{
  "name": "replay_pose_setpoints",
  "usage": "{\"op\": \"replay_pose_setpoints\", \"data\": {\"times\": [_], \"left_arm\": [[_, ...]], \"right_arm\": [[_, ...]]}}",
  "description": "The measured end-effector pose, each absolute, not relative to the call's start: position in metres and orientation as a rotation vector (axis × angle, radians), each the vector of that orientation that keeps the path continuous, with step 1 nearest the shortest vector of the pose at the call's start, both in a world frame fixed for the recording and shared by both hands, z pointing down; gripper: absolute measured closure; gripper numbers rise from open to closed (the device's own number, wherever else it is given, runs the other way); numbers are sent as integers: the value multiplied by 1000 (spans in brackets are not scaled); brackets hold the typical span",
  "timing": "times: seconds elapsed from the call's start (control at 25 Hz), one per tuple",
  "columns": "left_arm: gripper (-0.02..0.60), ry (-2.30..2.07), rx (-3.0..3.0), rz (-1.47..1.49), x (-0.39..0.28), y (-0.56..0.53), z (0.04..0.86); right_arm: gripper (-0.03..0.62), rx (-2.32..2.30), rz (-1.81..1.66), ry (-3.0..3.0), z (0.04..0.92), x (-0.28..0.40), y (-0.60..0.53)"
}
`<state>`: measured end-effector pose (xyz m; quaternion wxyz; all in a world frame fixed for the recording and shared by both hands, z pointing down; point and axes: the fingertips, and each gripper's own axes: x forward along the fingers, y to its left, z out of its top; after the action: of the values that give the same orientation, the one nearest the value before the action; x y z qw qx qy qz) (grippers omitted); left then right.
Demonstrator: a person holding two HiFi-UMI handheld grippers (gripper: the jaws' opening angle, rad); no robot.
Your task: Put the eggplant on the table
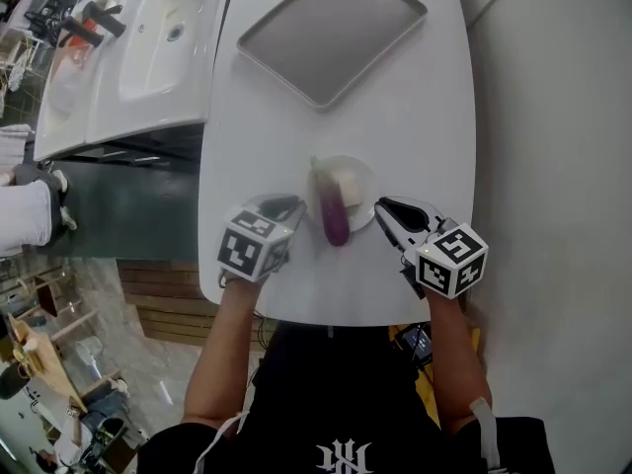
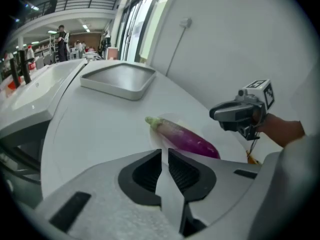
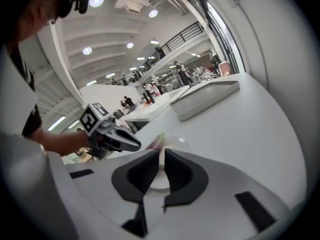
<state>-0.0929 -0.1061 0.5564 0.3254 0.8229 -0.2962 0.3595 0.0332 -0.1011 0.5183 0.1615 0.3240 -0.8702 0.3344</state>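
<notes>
The eggplant (image 1: 334, 215) lies across a small plate (image 1: 362, 180) on the desk (image 1: 395, 117), between the left tongs (image 1: 286, 208) and right tongs (image 1: 385, 207), both narrow and empty.

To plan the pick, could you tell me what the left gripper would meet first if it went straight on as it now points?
Most likely the eggplant, near its green stem end, which lies just ahead of the left gripper. Depth is unclear, so the plate under it might come first.
</notes>
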Motion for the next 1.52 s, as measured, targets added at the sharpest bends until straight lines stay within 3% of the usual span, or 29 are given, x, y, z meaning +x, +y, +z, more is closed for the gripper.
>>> {"op": "replay_pose_setpoints", "data": {"times": [0.2,0.4,0.52,0.8,1.16,1.52], "left_arm": [[558,-668,2203,442,-86,-76,521],[560,-514,2174,94,-75,-13,478],[560,-450,2186,-34,-64,22,453],[561,-496,2432,-8,-34,56,413],[563,-537,2640,330,-26,74,424],[574,-548,2675,269,-85,101,422]], "right_arm": [[565,439,1296,-2882,454,5,-45],[567,257,1370,-3143,393,8,-3],[586,331,1241,-3195,382,10,11],[591,626,932,-3100,390,-2,22],[591,824,711,-2970,395,-17,49],[591,1018,567,-2813,396,-54,78]]}}
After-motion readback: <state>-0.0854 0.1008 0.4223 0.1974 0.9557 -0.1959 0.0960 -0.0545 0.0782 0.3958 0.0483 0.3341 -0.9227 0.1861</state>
